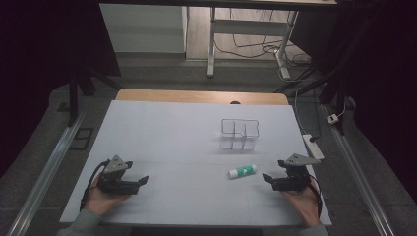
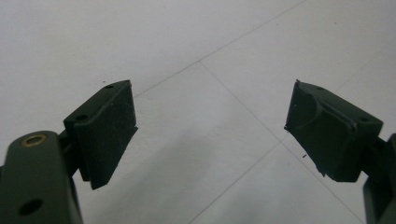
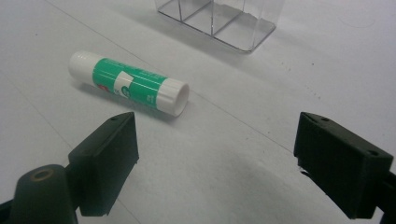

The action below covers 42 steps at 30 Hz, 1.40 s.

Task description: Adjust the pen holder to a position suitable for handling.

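Lying flat on the white table: glue stick, just left of the right gripper, ahead of its jaws and not between them. Jaws wide apart, holding nothing. Beyond the stick, near: clear divided box, upright. Nothing in the way. Far left, well apart: left gripper, jaws wide, holding nothing.

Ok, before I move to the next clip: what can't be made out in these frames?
- Print on the glue stick label: blurred in the right gripper view, too small in the high view.
- Far part of the clear divided box: cut off by the top edge of the right gripper view.
- Person's forearms: cut off by the bottom edge of the high view.
- Left hand-held gripper: open, bare table ahead.
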Available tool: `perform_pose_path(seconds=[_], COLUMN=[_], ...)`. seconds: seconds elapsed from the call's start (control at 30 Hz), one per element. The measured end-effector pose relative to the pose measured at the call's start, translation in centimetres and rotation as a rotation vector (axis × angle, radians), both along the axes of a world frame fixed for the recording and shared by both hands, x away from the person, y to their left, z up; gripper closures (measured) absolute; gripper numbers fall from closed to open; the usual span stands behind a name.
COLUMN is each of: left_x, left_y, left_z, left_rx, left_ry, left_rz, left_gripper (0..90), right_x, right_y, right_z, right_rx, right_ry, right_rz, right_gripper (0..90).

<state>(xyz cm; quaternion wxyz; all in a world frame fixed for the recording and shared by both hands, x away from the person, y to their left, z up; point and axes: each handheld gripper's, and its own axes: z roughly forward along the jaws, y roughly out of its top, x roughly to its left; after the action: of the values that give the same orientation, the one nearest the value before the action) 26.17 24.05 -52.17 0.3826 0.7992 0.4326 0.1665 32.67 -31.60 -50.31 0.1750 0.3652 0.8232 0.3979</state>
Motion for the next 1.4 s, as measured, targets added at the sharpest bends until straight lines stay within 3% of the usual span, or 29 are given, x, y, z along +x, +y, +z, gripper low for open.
perform_pose_path(seconds=[0.3, 0.6, 0.93, 1.4], left_x=[-0.1, 0.1, 0.5, 0.8], left_y=[0.0, 0.3, 0.6, 0.6], left_z=[0.2, 0.1, 0.0, -0.3], left_rx=[-0.016, -0.031, -0.051, -0.034], left_ry=[0.002, 0.008, 0.009, 0.001], left_rz=[0.003, -0.004, 0.005, -0.014], left_gripper=[15.7, 16.3, 16.3, 16.6], right_x=[-0.1, 0.4, 0.9, 1.2], right_y=[-0.3, 0.1, 0.1, 0.4], right_z=[0.1, 0.0, -0.1, 0.3], right_rx=[0.012, -0.006, -0.005, -0.009], right_ry=[0.001, -0.006, 0.015, 0.030], right_rz=[-0.007, 0.003, -0.018, -0.003], right_gripper=[14.0, 14.6, 15.4, 16.0])
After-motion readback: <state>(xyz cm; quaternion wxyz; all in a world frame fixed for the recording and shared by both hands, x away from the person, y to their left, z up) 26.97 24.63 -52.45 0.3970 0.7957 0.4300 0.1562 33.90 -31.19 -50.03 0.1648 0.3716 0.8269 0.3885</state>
